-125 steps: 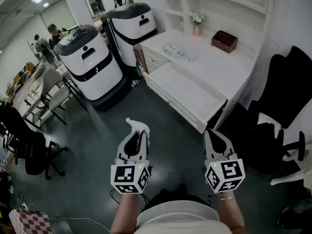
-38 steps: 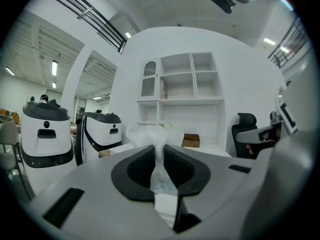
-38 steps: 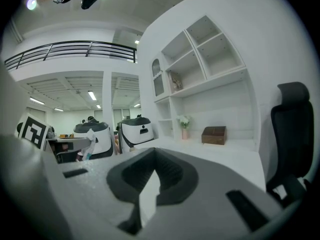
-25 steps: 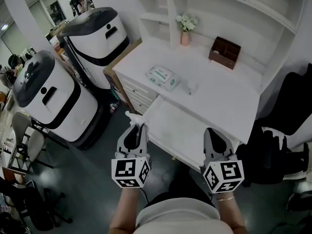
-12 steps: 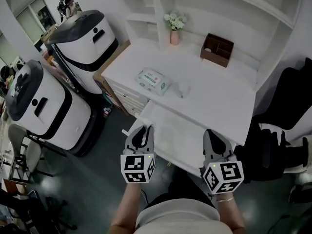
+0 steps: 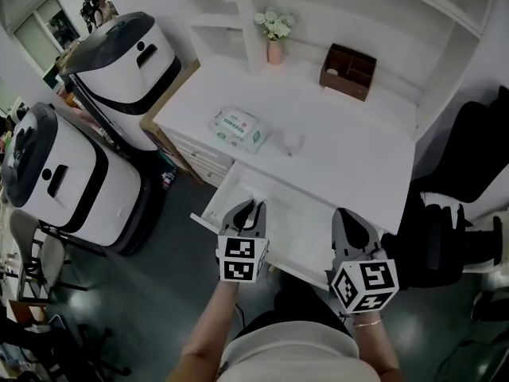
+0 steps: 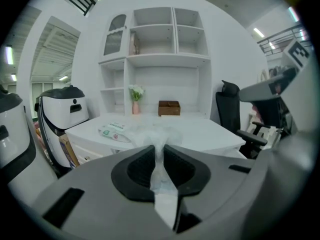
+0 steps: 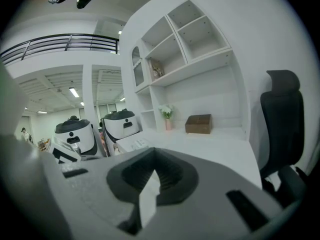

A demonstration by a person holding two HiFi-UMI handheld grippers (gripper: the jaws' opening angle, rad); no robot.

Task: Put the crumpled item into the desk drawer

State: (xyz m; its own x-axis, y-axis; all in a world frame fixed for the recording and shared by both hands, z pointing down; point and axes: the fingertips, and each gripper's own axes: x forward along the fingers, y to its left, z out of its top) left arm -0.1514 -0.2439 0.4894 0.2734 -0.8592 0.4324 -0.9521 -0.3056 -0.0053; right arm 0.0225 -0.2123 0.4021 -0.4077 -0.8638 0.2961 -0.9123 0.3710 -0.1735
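Pinching the crumpled item (image 7: 159,170) between its jaws, the left gripper (image 6: 248,210) hangs over the near left corner of the open desk drawer (image 6: 306,223). In the left gripper view, the thin white wad is squeezed flat between the two dark pads, and a looser, puffed part spills out past the tips. The drawer's pale floor lies directly below and ahead of this gripper. The right gripper (image 6: 351,220) sits off to the left gripper's right, at about the same height, above the drawer's near right edge. Its jaws are pressed together with nothing between them, as the right gripper view shows. Beyond both grippers' tips stretches the white desk top (image 6: 358,153). On it, ahead of the left gripper, lies a pack of wipes (image 6: 236,128). Farther ahead, by the shelving, stand a small vase of flowers (image 6: 273,35) and a brown box (image 6: 347,71). To the left of the left gripper stand two white machines with black tops (image 6: 119,64). A black chair (image 6: 465,209) sits out to the right of the right gripper.
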